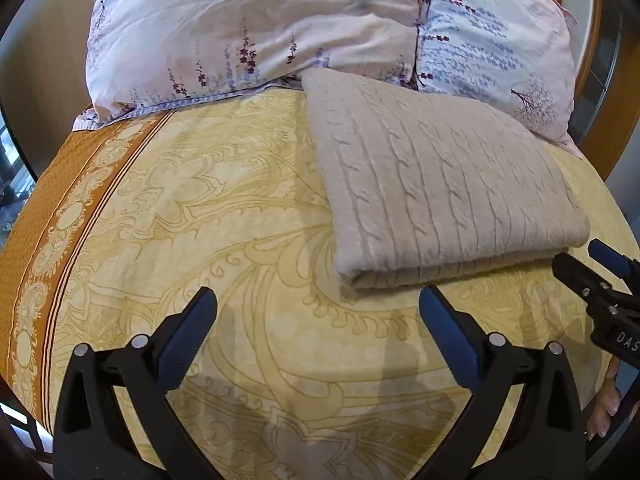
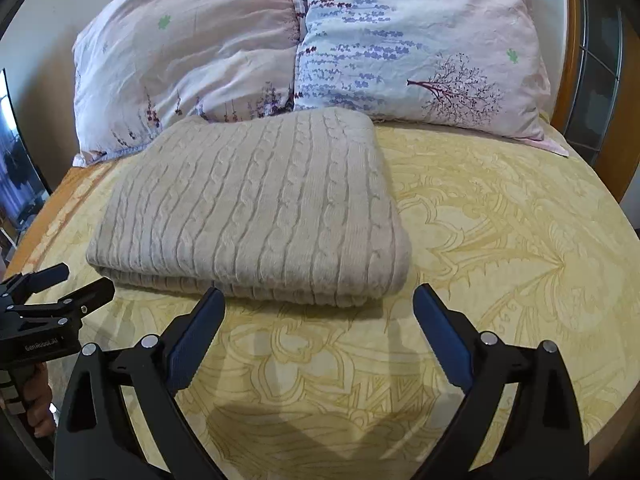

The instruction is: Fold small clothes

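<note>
A beige cable-knit sweater [image 1: 436, 184] lies folded in a neat rectangle on the yellow patterned bedspread [image 1: 224, 216], its far edge against the pillows. It also shows in the right wrist view [image 2: 256, 216]. My left gripper [image 1: 318, 300] is open and empty, above the bedspread just short of the sweater's near left corner. My right gripper [image 2: 320, 300] is open and empty, just short of the sweater's near right edge. Each gripper shows in the other's view: the right one [image 1: 580, 260] at the right edge, the left one [image 2: 76, 284] at the left edge.
Two floral pillows [image 2: 304, 48] lean at the head of the bed behind the sweater. An orange border strip [image 1: 52, 216] runs along the bed's left side. A wooden headboard [image 2: 576, 40] stands at the right. A dark screen [image 2: 16, 184] stands at the far left.
</note>
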Demonstrator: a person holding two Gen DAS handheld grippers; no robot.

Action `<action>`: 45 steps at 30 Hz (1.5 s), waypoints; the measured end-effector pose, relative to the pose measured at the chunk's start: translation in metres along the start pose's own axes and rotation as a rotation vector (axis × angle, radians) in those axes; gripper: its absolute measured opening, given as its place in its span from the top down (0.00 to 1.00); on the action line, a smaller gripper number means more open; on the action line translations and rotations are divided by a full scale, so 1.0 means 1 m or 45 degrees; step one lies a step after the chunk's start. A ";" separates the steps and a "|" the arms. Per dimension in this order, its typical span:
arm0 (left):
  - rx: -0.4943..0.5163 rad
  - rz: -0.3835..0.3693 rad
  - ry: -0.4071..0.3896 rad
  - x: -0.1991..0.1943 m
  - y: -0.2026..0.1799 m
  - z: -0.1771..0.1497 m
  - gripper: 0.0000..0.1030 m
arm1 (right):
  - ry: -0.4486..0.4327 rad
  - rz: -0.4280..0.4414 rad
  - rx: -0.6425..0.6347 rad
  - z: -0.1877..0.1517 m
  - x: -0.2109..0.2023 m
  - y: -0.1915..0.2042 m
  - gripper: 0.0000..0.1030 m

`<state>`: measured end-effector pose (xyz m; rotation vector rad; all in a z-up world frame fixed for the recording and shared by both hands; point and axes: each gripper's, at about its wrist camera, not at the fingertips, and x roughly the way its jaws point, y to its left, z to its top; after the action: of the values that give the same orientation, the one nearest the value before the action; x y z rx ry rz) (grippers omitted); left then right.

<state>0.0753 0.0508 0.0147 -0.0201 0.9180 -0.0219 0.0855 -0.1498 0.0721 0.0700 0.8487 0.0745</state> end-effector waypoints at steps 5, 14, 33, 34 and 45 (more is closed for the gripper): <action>0.028 0.021 0.009 0.001 -0.005 -0.002 0.02 | 0.018 -0.004 0.005 -0.004 0.003 0.004 0.06; 0.040 0.027 0.038 0.005 -0.009 -0.003 0.02 | 0.045 -0.031 -0.003 -0.005 0.007 0.007 0.06; 0.044 0.035 0.052 0.009 -0.011 -0.002 0.02 | 0.113 -0.085 -0.003 -0.006 0.016 0.007 0.06; 0.043 0.036 0.050 0.009 -0.011 -0.003 0.02 | 0.114 -0.086 -0.004 -0.006 0.016 0.007 0.06; 0.036 0.037 0.041 0.009 -0.011 -0.003 0.02 | 0.132 -0.102 0.008 -0.006 0.018 0.006 0.01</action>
<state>0.0779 0.0393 0.0064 0.0196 0.9497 -0.0082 0.0929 -0.1423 0.0554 0.0381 0.9541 0.0004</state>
